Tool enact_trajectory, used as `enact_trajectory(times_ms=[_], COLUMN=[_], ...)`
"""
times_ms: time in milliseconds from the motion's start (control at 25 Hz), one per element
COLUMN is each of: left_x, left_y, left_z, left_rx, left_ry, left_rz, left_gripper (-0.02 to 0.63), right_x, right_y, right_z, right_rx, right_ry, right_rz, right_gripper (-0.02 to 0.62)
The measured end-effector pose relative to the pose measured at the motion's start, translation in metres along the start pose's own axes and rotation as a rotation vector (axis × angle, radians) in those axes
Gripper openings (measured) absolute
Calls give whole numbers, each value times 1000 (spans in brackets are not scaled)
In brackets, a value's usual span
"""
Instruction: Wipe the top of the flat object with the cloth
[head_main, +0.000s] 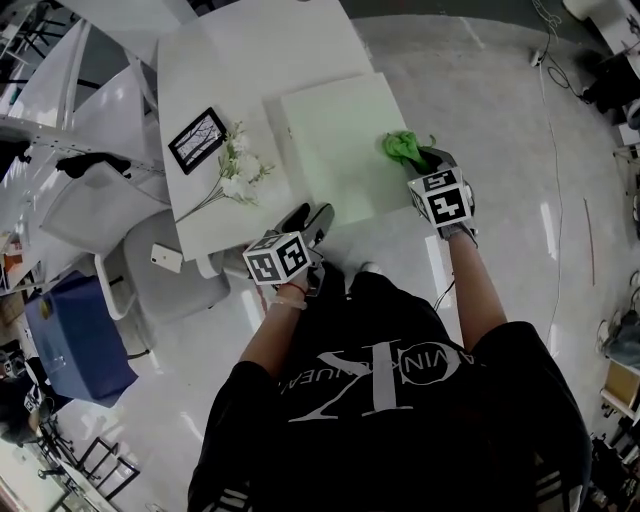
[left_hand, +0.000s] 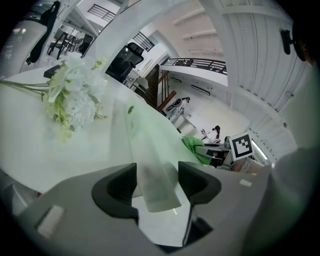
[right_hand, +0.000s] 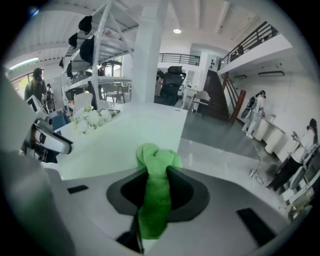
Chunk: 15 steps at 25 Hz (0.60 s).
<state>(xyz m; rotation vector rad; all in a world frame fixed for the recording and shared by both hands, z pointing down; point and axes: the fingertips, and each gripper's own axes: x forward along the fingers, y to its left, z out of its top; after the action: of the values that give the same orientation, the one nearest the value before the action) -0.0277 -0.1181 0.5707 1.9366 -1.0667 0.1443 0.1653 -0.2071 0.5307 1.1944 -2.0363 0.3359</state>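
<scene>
Head view down on white table (head_main: 215, 70), glossy pale floor (head_main: 480, 120) all round.
Pale green flat object (head_main: 335, 140) on table's right half, long axis running away from wearer, far end leaning left; left gripper (head_main: 312, 222) clamped on its near corner, right gripper (head_main: 432, 160) pinching green cloth (head_main: 403, 147) at its right edge.

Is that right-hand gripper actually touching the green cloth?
Touching. In the right gripper view, the green cloth runs down between the right gripper jaws, which are pressed against it on both sides, and bunches above them.
</scene>
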Motion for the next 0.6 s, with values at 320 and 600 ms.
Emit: enact_trajectory(times_ms=[320, 600], left_x=[-8, 1], left_y=[-7, 4], left_z=[13, 59], left_rx=[44, 35], left_ry=[-32, -88], left_rz=[-21, -109], left_gripper=[268, 260], right_x=[-13, -30], right_y=[-16, 69], right_z=[2, 34], right_rx=[83, -43], right_ry=[-62, -186], right_rz=[-53, 180], right_gripper=[78, 78])
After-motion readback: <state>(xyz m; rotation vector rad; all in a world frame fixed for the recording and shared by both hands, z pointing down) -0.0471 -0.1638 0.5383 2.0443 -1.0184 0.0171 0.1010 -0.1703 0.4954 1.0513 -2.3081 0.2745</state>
